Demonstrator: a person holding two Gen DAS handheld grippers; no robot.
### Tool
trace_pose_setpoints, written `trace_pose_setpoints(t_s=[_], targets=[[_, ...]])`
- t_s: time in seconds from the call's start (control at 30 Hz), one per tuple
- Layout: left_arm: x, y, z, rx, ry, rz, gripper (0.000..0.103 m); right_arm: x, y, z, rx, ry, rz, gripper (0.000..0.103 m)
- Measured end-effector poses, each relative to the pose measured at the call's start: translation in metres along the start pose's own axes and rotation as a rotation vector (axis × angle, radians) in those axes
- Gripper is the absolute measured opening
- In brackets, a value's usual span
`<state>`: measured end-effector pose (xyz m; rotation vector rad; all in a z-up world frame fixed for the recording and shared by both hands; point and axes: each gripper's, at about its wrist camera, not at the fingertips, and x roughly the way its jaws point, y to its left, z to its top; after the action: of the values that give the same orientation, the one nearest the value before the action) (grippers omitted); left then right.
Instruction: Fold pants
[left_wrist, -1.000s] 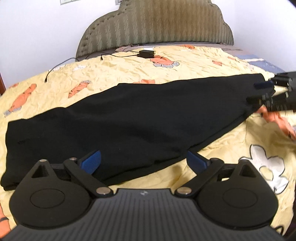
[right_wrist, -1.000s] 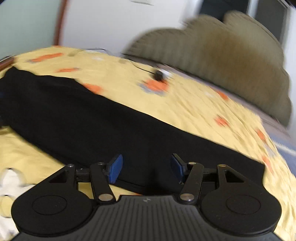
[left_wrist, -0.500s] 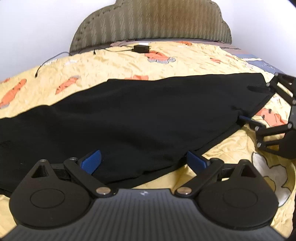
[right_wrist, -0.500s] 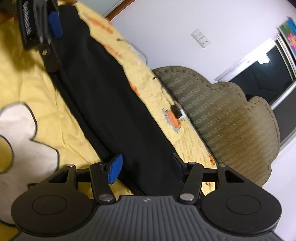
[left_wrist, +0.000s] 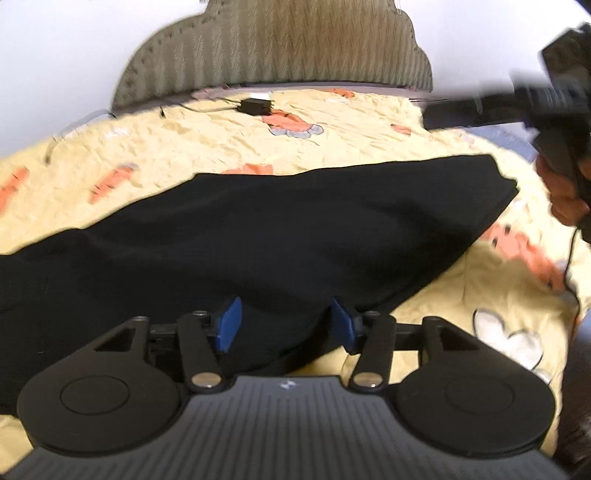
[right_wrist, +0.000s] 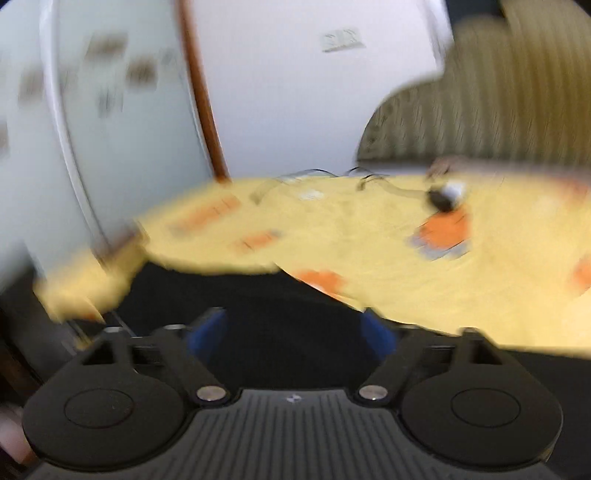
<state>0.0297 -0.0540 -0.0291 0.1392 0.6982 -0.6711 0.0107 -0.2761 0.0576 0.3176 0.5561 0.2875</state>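
Yellow quilted bedspread (left_wrist: 369, 155), printed with orange shapes, fills almost everything ahead of me and gives the flat floor I need for folding. At its far side the padded olive headboard (left_wrist: 273, 48) closes off the bed, so any fold has to run along the mattress, not toward the wall.

Black pants (left_wrist: 280, 229) lie stretched across the spread in one long band, legs already doubled lengthwise by the look of it, one end tapering off to the right and the wider end running out past the left of my left wrist view. They lie flat, which I judge is so the next fold can bring one end over the other.

My left gripper (left_wrist: 283, 325) sits low over the near edge of the cloth. Its jaws have just been closing to a middling gap, and a bunched lip of black fabric stands between the blue pads; whether they press it yet I cannot tell.

My right gripper (right_wrist: 291, 334), badly blurred, has just been opening wide over dark cloth, gripping nothing I can make out. In the left view, my right hand (left_wrist: 565, 195) hangs above the right end of the pants, clear of them.

Bare spread lies open on both long edges of the pants. Only a small black charger (left_wrist: 255, 106) and its cable lie near the headboard, well apart.
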Motion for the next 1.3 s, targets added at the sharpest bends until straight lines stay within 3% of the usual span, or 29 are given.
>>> trace_pose_setpoints(t_s=[0.13,0.27,0.3,0.4,0.5,0.67,0.77,0.87,0.93,1.07,1.2,1.3], targets=[[0.016,-0.002,-0.007,0.033,0.016,-0.017,0.05,0.058,-0.05,0.036,0.252,0.042,0.14,0.084],[0.009,-0.003,-0.015,0.051,0.023,-0.051,0.044,0.141,-0.097,0.043,0.581,0.18,0.434,0.084],[0.008,-0.001,-0.017,0.045,0.019,-0.054,0.041,0.154,-0.101,0.042,0.598,0.192,0.445,0.084],[0.007,0.004,-0.019,0.023,0.007,-0.06,0.037,0.192,-0.104,0.047,0.568,0.243,0.438,0.084],[0.005,0.006,-0.023,0.024,-0.008,-0.072,0.035,0.218,-0.105,0.045,0.58,0.322,0.511,0.084],[0.002,0.01,-0.026,0.003,-0.028,-0.093,0.035,0.246,-0.098,0.041,0.491,0.42,0.491,0.084],[0.001,0.012,-0.029,-0.003,-0.042,-0.101,0.035,0.245,-0.096,0.039,0.482,0.456,0.564,0.084],[0.0,0.013,-0.031,-0.004,-0.056,-0.106,0.035,0.238,-0.093,0.047,0.401,0.382,0.5,0.084],[0.0,0.016,-0.032,-0.018,-0.061,-0.117,0.035,0.238,-0.102,0.047,0.459,0.349,0.483,0.084],[0.0,0.018,-0.032,-0.028,-0.063,-0.124,0.035,0.256,-0.1,0.038,0.432,0.459,0.486,0.085],[0.001,0.017,-0.033,-0.024,-0.066,-0.121,0.035,0.245,-0.097,0.037,0.432,0.465,0.581,0.086],[0.001,0.017,-0.033,-0.023,-0.069,-0.121,0.035,0.239,-0.096,0.036,0.407,0.505,0.581,0.086]])
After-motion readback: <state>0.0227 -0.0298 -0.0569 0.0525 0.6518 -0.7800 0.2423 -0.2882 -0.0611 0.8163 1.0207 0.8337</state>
